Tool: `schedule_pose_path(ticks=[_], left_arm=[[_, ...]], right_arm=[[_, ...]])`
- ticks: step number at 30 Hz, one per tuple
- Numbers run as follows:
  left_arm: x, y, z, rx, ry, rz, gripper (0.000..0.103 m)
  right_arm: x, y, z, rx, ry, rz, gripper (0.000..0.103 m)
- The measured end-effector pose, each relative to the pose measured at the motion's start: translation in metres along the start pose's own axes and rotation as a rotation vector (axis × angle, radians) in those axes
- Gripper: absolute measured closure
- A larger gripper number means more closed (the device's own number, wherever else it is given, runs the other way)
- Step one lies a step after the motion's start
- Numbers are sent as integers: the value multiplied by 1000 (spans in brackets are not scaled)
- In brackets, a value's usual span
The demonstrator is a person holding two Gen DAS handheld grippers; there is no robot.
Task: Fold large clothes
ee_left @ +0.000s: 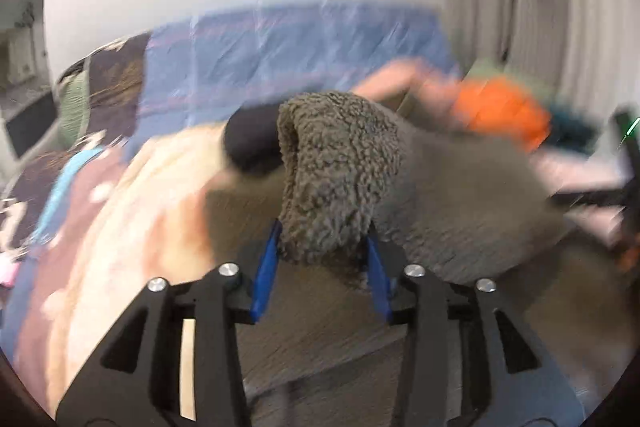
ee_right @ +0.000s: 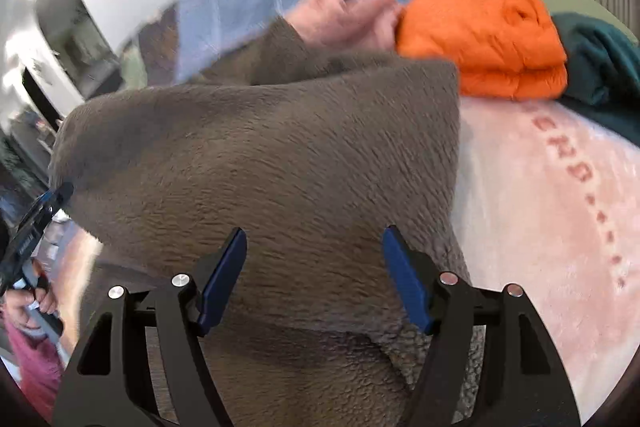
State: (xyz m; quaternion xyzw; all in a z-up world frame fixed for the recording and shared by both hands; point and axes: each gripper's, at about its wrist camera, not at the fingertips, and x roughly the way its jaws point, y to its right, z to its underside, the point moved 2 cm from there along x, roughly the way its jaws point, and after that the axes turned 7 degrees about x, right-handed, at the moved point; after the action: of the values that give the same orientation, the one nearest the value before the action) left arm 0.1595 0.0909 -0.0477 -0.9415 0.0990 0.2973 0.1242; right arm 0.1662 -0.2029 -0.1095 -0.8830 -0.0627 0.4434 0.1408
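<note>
Fleece garment (ee_left: 340, 167), grey-brown, fills the centre of both views, draped over a pink blanket (ee_right: 560, 207). Left gripper (ee_left: 325, 247) is clamped on a curly bunched fold. Right gripper (ee_right: 314, 267) stands apart, empty, over the fleece. Folded orange jacket (ee_right: 488, 39) sits at upper right.

Motion blur smears the orange garment (ee_left: 500, 111) and patterned bedding (ee_left: 100, 187) beyond reading.

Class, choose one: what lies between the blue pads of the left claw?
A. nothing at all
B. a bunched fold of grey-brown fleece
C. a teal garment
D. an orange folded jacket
B: in the left wrist view, the left claw pinches a bunched fold of grey-brown fleece.
</note>
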Motion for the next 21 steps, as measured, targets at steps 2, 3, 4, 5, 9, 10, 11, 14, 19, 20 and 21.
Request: schedule_pose_path(ticks=[2, 3, 4, 5, 9, 10, 11, 14, 19, 20, 21], left_arm=[[34, 1, 28, 44, -127, -92, 33], [41, 2, 39, 52, -143, -96, 31], [35, 2, 43, 38, -119, -88, 31], [27, 2, 43, 35, -102, -94, 30], [-28, -2, 29, 27, 28, -135, 22], [-31, -3, 27, 23, 34, -132, 19], [-27, -4, 29, 26, 12, -126, 15], [15, 1, 55, 90, -221, -141, 12], [-25, -23, 81, -65, -213, -89, 11], [-37, -32, 87, -102, -200, -64, 11], [-49, -39, 94, -136, -196, -37, 10]], right_arm=[[15, -2, 10, -36, 5, 56, 32], [14, -4, 13, -56, 19, 67, 32], [11, -7, 16, -79, 31, 87, 32], [3, -9, 20, -109, 42, 115, 32], [-20, -20, 27, -189, 100, 162, 32], [-17, -17, 31, -199, 84, 197, 29], [-11, -12, 35, -191, 50, 208, 24], [4, 4, 50, -168, -37, 225, 24], [-47, 22, 66, -136, 44, 159, 24], [-58, 33, 72, -107, 41, 135, 24], [-67, 41, 76, -82, 35, 116, 24]])
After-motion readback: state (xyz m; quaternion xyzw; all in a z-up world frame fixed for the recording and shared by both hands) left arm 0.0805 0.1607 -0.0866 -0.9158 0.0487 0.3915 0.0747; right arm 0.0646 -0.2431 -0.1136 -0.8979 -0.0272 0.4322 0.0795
